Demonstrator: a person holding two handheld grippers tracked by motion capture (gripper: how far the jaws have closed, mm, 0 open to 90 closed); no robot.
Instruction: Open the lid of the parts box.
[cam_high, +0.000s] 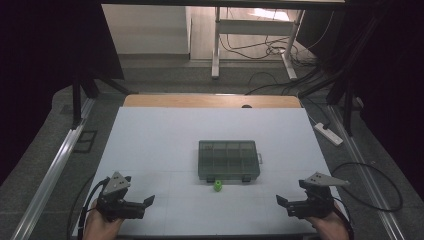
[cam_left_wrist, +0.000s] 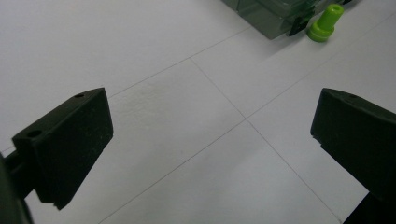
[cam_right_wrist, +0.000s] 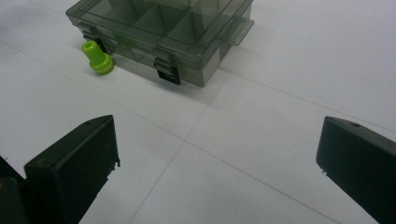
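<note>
A smoky clear compartment box (cam_high: 229, 160) with a closed lid and two black latches sits mid-table; it also shows as the box (cam_right_wrist: 173, 29) and as a box corner (cam_left_wrist: 271, 14). A small green plastic piece (cam_high: 218, 186) stands upright just in front of the box; the green piece (cam_right_wrist: 97, 58) (cam_left_wrist: 325, 22) is near a latch. My left gripper (cam_high: 144, 206) is open at the near left, empty. My right gripper (cam_high: 284, 205) is open at the near right, empty. Both are well apart from the box.
The white table top (cam_high: 165, 135) has thin grid lines and a wooden strip at its far edge. Beyond it are floor cables, a power strip (cam_high: 328, 134) and a desk frame (cam_high: 216, 45). Metal rails run along both sides.
</note>
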